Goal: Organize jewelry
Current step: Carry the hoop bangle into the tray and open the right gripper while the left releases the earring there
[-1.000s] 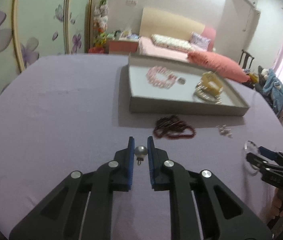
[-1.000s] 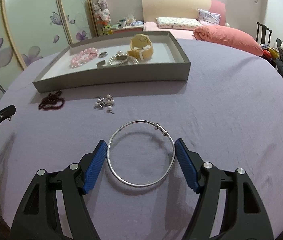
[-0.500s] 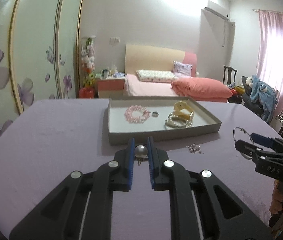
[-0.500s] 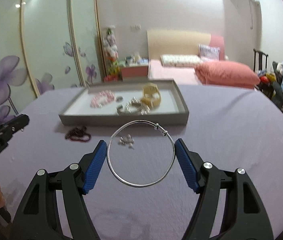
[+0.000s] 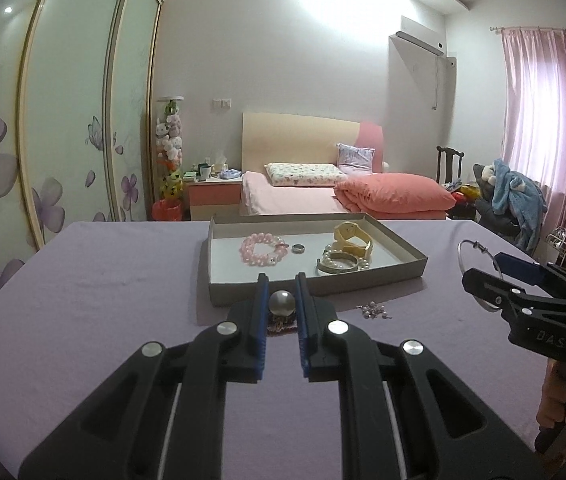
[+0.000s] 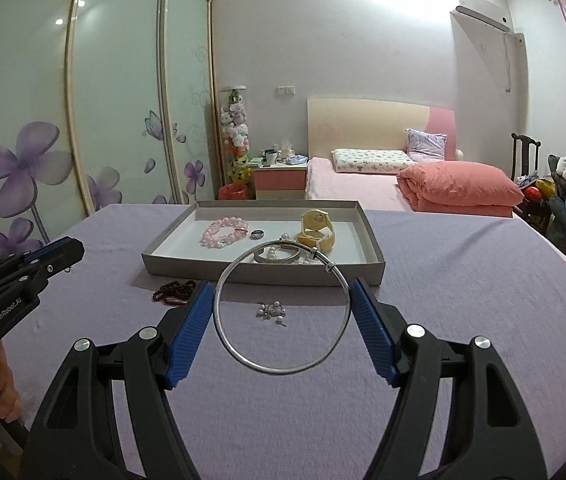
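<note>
Jewelry is split btwn tray, bench and both grippers. Left gripper (image 5: 281,305) has its blue pads nearly closed on a small silver ball pendant (image 5: 281,303), held up off the purple bench (image 5: 95,320), w/ the grey tray (image 5: 311,290) at 12 o'clock from it. Right gripper (image 6: 281,318) is spread wide, pads pressing the outer edge of a thin silver bangle (image 6: 283,307) at 9 and 3 o'clock, ring lifted clear of the cloth.

In the tray: pink bead bracelet (image 6: 223,231) at approx 10 o'clock, small dark ring (image 6: 257,234) just beside it, yellow watch (image 6: 317,229) at 2 o'clock, pearl-and-metal bangles (image 5: 341,264) near the front wall.

On the bench, in front of the tray: dark red bead strand (image 6: 174,291) at 9 o'clock from the bangle, and a little cluster of pearl earrings (image 6: 271,311) seen thru the ring, apart from the strand.
</note>
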The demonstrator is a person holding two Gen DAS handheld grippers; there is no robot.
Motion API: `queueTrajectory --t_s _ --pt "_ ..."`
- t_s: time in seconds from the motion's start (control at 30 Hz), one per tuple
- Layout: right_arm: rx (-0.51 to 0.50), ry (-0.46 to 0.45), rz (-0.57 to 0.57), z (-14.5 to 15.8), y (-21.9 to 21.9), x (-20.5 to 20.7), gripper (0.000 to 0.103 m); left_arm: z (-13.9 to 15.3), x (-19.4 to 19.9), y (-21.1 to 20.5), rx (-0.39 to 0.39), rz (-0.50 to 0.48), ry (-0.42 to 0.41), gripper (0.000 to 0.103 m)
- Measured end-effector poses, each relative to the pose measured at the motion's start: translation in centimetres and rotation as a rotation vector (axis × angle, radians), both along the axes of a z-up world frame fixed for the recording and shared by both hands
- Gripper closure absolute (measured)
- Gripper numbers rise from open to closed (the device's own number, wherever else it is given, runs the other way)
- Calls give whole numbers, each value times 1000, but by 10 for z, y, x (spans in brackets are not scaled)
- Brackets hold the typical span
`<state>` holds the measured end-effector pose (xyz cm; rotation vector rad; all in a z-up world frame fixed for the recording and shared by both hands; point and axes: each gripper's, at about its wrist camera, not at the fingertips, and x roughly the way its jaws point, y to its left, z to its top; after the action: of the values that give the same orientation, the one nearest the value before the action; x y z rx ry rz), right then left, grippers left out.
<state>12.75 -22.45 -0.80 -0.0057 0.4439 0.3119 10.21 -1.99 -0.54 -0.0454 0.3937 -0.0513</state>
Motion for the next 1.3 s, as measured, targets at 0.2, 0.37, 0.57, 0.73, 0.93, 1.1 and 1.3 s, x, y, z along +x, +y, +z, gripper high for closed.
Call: queueTrajectory --t_s 0.2,0.37,0.57,0.73,0.93,1.1,1.3 --pt "2 -1 0 0 -1 0 33 1 -2 1 0 0 -4 89" --pt "1 -3 1 -1 0 -1 33 1 -2 1 -1 1 -5 89" --pt "0 -3 0 -1 0 -1 33 1 -2 1 -1 0 -3 89" --pt "-4 -13 -5 1 0 0 33 1 -1 1 1 0 -4 89" --pt "-8 -62 -37 18 -3 20 33 8 16 3 12 7 -16 89" --pt "16 -57 -55 25 -2 58 33 12 57 7 -23 10 10 89" --pt "47 28 -85 13 1 120 33 6 110 10 -27 45 45 89"
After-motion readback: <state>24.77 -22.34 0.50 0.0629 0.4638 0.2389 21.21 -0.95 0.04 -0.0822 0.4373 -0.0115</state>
